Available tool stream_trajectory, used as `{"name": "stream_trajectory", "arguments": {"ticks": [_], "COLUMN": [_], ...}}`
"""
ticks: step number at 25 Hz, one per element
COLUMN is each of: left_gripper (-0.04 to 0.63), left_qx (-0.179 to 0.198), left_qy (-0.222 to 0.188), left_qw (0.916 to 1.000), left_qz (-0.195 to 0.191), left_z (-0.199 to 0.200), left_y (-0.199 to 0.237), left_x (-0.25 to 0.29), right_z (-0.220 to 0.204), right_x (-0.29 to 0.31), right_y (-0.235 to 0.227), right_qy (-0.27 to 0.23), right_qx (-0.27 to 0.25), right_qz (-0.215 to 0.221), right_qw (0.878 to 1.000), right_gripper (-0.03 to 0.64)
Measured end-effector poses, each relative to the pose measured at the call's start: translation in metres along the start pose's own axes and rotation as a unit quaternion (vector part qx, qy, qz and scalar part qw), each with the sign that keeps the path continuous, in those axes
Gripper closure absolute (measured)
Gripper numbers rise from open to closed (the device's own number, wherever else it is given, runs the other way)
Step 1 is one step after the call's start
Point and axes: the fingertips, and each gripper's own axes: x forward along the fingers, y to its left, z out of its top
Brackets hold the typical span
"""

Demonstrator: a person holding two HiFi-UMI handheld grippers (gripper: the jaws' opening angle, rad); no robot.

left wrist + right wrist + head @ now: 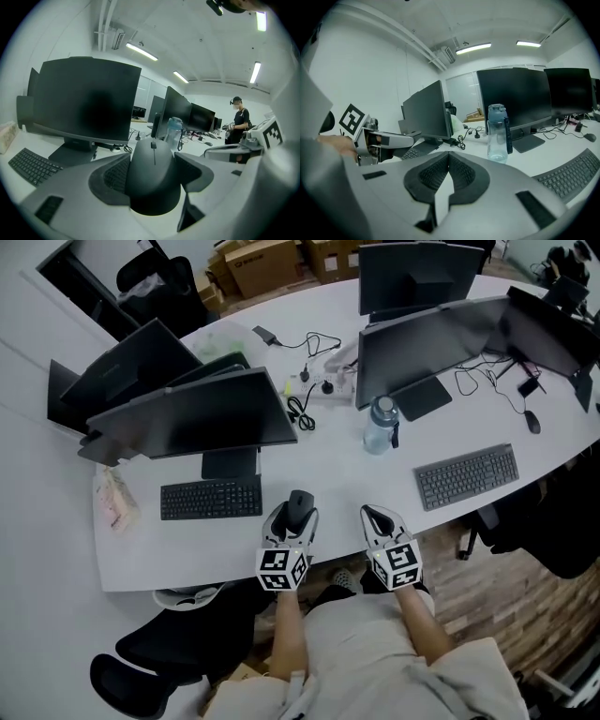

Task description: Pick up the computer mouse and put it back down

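Head view: the left gripper [292, 510] holds the black computer mouse [300, 506] between its jaws, over the white desk [356, 474] near its front edge, just right of the keyboard [211, 499]. The right gripper [377, 515] sits beside it, a little apart, with its jaws together and nothing in them. Whether the mouse is clear of the desk or resting on it cannot be told from above.

Left gripper view: the mouse fills the gap, its rear hump towards the camera and its scroll wheel pointing away at the monitor [86, 101]. Both ribbed pads [115, 176] press on its flanks, so the grip looks firm and centred.

Right gripper view: the two pads meet along a closed seam, empty. A water bottle [498, 133] stands on the desk ahead, and the left gripper shows off to the left.

Judged from this, the pick-up is done and the put-down remains. The next move calls for lowering the mouse flat onto bare desk beside the keyboard, then parting the left jaws only once its base rests fully, so it neither drops nor tips
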Motion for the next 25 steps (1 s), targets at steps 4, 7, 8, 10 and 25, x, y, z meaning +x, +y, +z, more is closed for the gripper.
{"name": "stream_trajectory", "arguments": {"ticks": [4, 7, 8, 10, 25], "left_gripper": [0.295, 0.295, 0.295, 0.295, 0.295], "left_qx": [-0.001, -0.006, -0.006, -0.006, 0.034], "left_qy": [0.019, 0.033, 0.040, 0.054, 0.153], "left_qw": [0.9998, 0.9994, 0.9992, 0.9985, 0.9873], "left_qz": [-0.006, -0.006, -0.005, -0.005, -0.025], "left_z": [-0.011, -0.021, -0.025, -0.033, -0.109], "left_y": [0.000, 0.004, 0.006, 0.009, 0.018], "left_x": [0.024, 0.045, 0.052, 0.066, 0.160], "right_z": [-0.010, -0.014, -0.016, -0.018, -0.029], "right_x": [0.009, 0.019, 0.023, 0.031, 0.086], "right_y": [-0.012, -0.023, -0.026, -0.033, -0.054], "right_qy": [0.028, 0.044, 0.050, 0.062, 0.134], "right_qx": [-0.013, -0.008, -0.007, -0.006, -0.048], "right_qz": [0.009, 0.015, 0.016, 0.019, 0.080], "right_qw": [0.999, 0.999, 0.999, 0.998, 0.987], "right_gripper": [0.612, 0.612, 0.612, 0.612, 0.611]}}
